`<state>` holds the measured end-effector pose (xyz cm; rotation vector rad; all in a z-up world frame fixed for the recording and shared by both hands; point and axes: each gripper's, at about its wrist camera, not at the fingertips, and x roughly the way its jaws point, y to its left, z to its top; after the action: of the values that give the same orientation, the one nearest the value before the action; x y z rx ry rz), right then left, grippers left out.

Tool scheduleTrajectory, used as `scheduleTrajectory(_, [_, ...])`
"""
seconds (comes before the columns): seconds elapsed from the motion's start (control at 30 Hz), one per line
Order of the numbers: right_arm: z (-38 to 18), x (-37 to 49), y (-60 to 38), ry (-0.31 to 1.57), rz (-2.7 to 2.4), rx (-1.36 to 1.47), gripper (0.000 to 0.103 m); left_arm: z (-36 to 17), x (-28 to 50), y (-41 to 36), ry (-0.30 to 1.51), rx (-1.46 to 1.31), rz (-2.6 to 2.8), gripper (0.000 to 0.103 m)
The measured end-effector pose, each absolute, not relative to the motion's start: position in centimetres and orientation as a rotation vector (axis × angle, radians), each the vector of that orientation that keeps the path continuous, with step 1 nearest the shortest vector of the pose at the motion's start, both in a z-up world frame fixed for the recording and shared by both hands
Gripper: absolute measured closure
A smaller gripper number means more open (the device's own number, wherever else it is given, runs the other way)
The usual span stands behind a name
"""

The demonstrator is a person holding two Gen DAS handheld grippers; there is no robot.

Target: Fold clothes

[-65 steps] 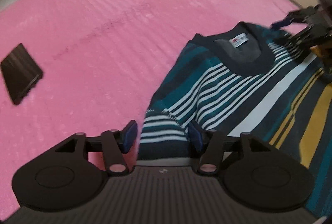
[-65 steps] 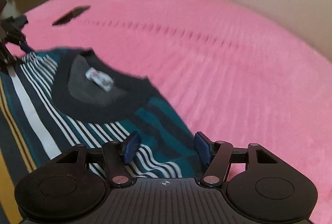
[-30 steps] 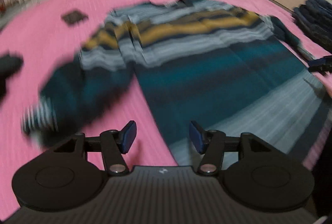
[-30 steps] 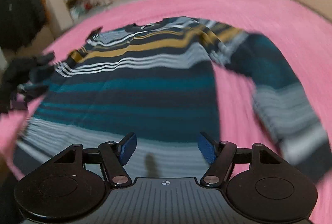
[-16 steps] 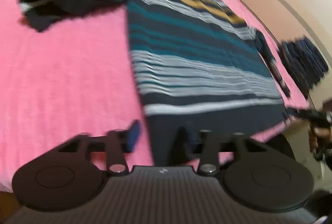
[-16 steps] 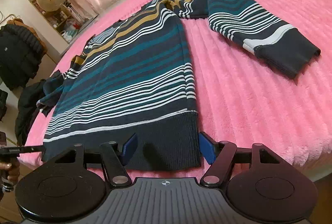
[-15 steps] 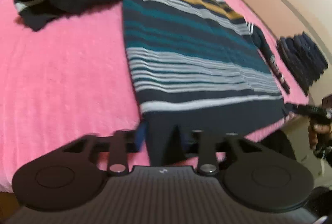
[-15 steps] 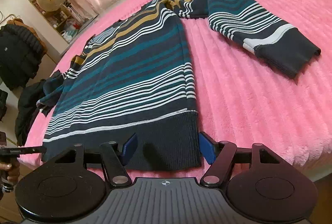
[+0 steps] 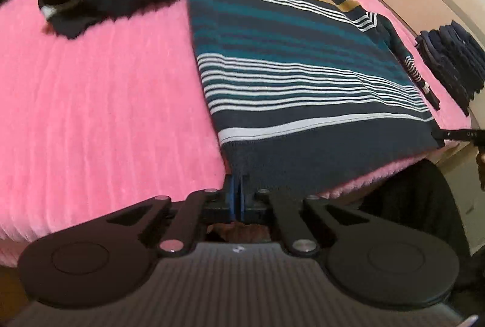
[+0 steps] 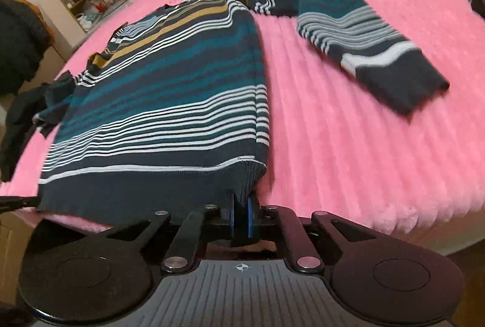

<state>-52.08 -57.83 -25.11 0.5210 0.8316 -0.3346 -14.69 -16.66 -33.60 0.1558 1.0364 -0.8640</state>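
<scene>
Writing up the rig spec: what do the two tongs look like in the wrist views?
Both match. The left tongs and right tongs have blue pads on matte black linkage arms with silver pivot screws. Two round black discs flank a grey ribbed housing. The only difference in marking is a small white logo on the left housing and a crosshair mark on the right. No cables or sleeves visible.

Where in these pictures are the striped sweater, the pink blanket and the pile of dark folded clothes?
striped sweater [image 9: 291, 54]: left wrist view, middle of its body.
pink blanket [image 10: 348, 151]: right wrist view, bare ribbed patch right of the sweater.
pile of dark folded clothes [image 9: 451, 57]: left wrist view, top of the stack at the bed's right edge.
</scene>
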Motion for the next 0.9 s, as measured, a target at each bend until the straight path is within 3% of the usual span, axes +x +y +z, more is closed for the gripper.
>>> scheduleTrajectory(0.03, [-24.6,-52.1,-57.5,0.831,-0.364,0.474,0.039,-33.0,-14.6,-16.4,1.017,0.170,-0.858,0.097])
scheduleTrajectory(0.07, [-24.0,-52.3,-57.0,0.819,-0.407,0.417,0.022,-32.5,-14.6,-16.1,0.987,0.196,-0.849,0.094])
scheduleTrajectory(0.1, [-23.5,-52.3,-56.6,0.801,-0.425,0.382,0.016,-31.9,-14.4,-15.7,0.941,0.243,-0.830,0.094])
scheduleTrajectory(0.13, [-23.0,-52.2,-56.4,0.787,-0.422,0.368,0.016,-31.4,-14.2,-15.4,0.900,0.287,-0.809,0.090])
scheduleTrajectory(0.2, [-22.2,-51.8,-55.8,0.759,-0.412,0.347,0.016,-30.9,-13.0,-14.7,0.840,0.363,-0.742,0.070])
scheduleTrajectory(0.27, [-21.6,-50.7,-55.0,0.736,-0.388,0.343,0.016,-30.4,-10.9,-14.2,0.793,0.407,-0.664,0.065])
scheduleTrajectory(0.4, [-21.0,-46.5,-53.0,0.710,-0.289,0.330,0.016,-30.5,-5.1,-13.6,0.732,0.399,-0.575,0.042])
scheduleTrajectory(0.43, [-21.0,-45.2,-52.4,0.709,-0.258,0.313,0.016,-30.8,-3.3,-13.4,0.732,0.383,-0.555,0.041])
scheduleTrajectory(0.57, [-21.3,-40.4,-50.4,0.725,-0.195,0.252,0.016,-32.0,3.2,-12.9,0.770,0.263,-0.504,0.042])
scheduleTrajectory(0.63, [-21.5,-38.5,-49.9,0.730,-0.186,0.241,0.016,-32.7,5.3,-13.0,0.781,0.214,-0.508,0.048])
scheduleTrajectory(0.67, [-21.6,-37.8,-49.7,0.730,-0.183,0.234,0.016,-33.1,6.0,-13.1,0.798,0.211,-0.524,0.076])
scheduleTrajectory(0.7, [-21.7,-37.2,-49.6,0.729,-0.180,0.225,0.016,-33.5,6.8,-13.3,0.822,0.217,-0.541,0.095])
scheduleTrajectory(0.8, [-21.6,-36.0,-49.1,0.726,-0.172,0.193,0.016,-32.1,7.1,-13.0,0.769,0.299,-0.513,0.097])
scheduleTrajectory(0.9, [-21.5,-35.9,-48.9,0.709,-0.175,0.174,0.016,-28.5,4.3,-11.6,0.502,0.650,-0.303,0.097])
